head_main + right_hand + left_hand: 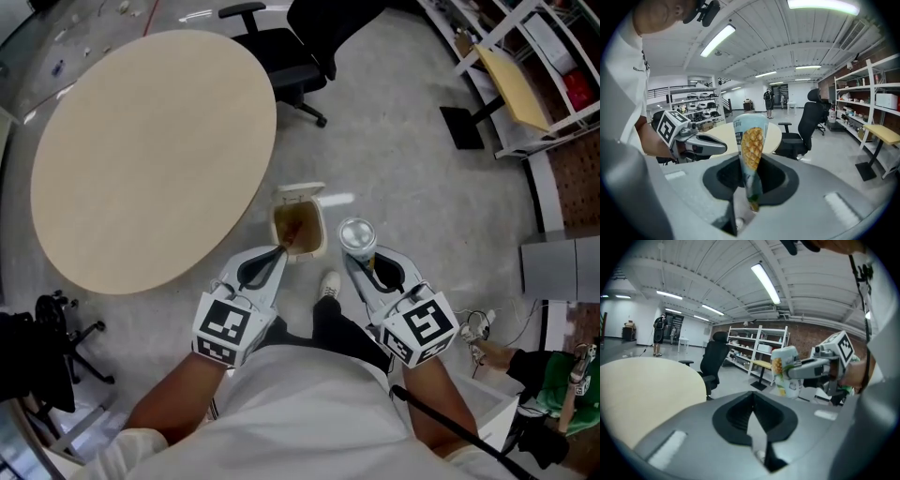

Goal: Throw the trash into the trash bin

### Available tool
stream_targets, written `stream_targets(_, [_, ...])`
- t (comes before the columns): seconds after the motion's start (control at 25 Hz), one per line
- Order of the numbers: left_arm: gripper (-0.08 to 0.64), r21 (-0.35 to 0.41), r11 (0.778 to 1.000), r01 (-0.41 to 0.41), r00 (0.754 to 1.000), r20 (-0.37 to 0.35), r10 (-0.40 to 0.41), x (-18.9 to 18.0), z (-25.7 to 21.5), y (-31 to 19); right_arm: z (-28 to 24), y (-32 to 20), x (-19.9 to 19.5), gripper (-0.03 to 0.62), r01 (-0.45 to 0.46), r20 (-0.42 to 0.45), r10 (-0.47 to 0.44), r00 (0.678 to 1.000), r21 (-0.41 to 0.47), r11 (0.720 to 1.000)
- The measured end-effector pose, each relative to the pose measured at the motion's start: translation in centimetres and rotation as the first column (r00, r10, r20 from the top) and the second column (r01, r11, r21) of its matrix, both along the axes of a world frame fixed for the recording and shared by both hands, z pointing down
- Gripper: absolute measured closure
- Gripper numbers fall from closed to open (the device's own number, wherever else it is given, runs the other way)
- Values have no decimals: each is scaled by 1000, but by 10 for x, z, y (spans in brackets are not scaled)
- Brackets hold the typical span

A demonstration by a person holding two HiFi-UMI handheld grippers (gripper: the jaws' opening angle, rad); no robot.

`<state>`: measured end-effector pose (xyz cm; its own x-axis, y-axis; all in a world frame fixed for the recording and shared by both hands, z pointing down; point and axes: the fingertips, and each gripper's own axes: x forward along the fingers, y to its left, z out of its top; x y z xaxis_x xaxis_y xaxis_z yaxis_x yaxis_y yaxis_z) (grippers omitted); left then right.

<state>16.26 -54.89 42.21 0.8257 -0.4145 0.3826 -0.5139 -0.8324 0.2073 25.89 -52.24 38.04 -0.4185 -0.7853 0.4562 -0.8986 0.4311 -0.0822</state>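
Grey right tool (743, 206) pinches a pineapple-printed cup (751, 145), while the left tool (754, 423) sits closed and empty.

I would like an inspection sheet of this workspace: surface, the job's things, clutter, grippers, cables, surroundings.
Surface: round table, nothing seen on it.
Job's things: pineapple-print cup in right gripper; trash bin open on the floor beside the table.
Clutter: small bits on floor beyond the table, too small to tell.
Grippers: left gripper jaws together, empty; right gripper jaws shut on the cup.
Cables: loose wires on floor, at right.
Surroundings: office chair, shelves.
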Motion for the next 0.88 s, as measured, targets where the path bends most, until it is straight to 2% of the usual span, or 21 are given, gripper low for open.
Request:
stream_targets(0.2, [552,-5,999,38,998,42,-38,0,20,-3,32,-22,9,517,50,21,-49,999,-53,997])
stream_targets(0.4, [552,-67,991,118,990,92,-111,6,45,-9,86,-47,16,517,124,28,-122,992,-147,981])
stream_targets(0.68, [552,-115,972,203,967,178,-180,16,94,-22,197,-61,15,517,209,38,-208,977,-315,926])
stream_targets(0.88, [552,-143,961,237,944,266,-194,23,146,-30,282,-73,23,517,216,10,-234,972,-425,879])
